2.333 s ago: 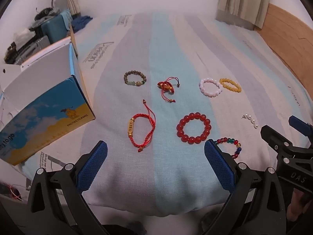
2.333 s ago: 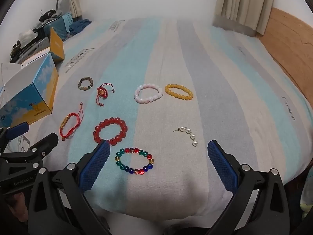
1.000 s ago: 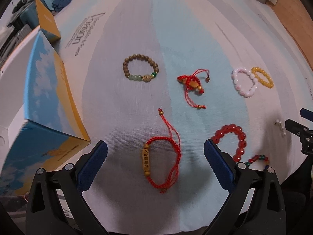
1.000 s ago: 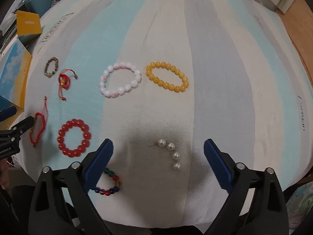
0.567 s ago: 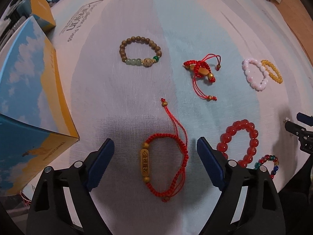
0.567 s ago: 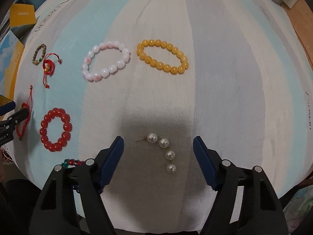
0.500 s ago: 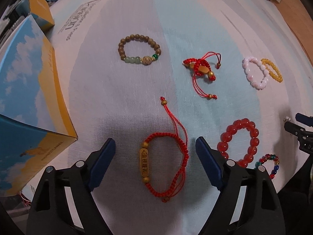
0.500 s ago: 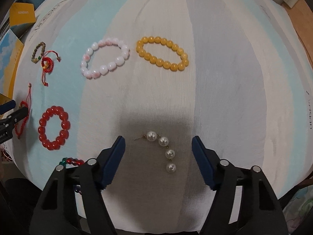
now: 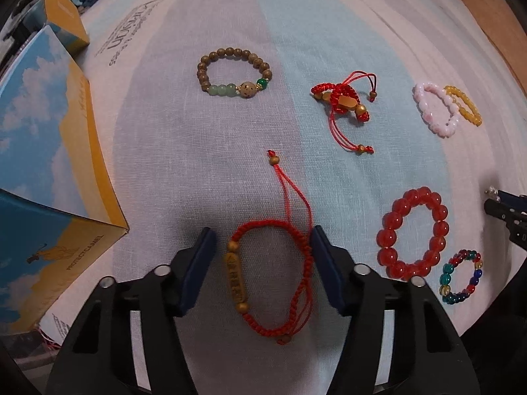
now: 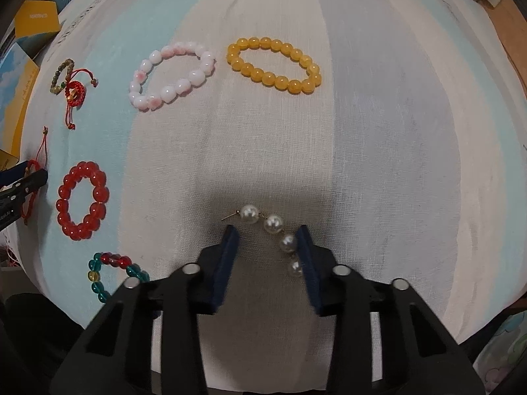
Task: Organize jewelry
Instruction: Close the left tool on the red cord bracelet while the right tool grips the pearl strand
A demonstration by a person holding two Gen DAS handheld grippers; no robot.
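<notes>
1. Step in hand, as I judge it: a double pick-up from the bed (image 9: 329,26), each tool closing over its own piece of jewelry. Nothing is lifted yet.

2. Left tool (image 9: 262,263): jaws about half open and closing, with the red cord bracelet (image 9: 273,279) lying flat between them. The right pad is just at the cord's edge, perhaps touching; the left pad is still clear of the gold bead. No grip yet.

3. Right tool (image 10: 265,256): jaws narrow and closing. The pearl strand (image 10: 275,233) curves between them; its lower pearls lie against the right pad, while its top pearl and pin stick out beyond the fingertips. The left pad is well clear, so no pinch yet.

4. Next move, by my reading: finish closing until both pads press, then lift straight up. The cord is thin and limp, so it may slip; the strand may be caught by only one or two pearls and swing.

5. Farther out, on the bed: a red bead bracelet (image 9: 411,233), a multicolour one (image 9: 459,276), a brown one (image 9: 230,74), a knotted red charm (image 9: 346,98), a pink bracelet (image 10: 173,75) and a yellow one (image 10: 273,64).

6. A blue-and-yellow box (image 9: 42,151) stands at the left edge, a likely destination.
</notes>
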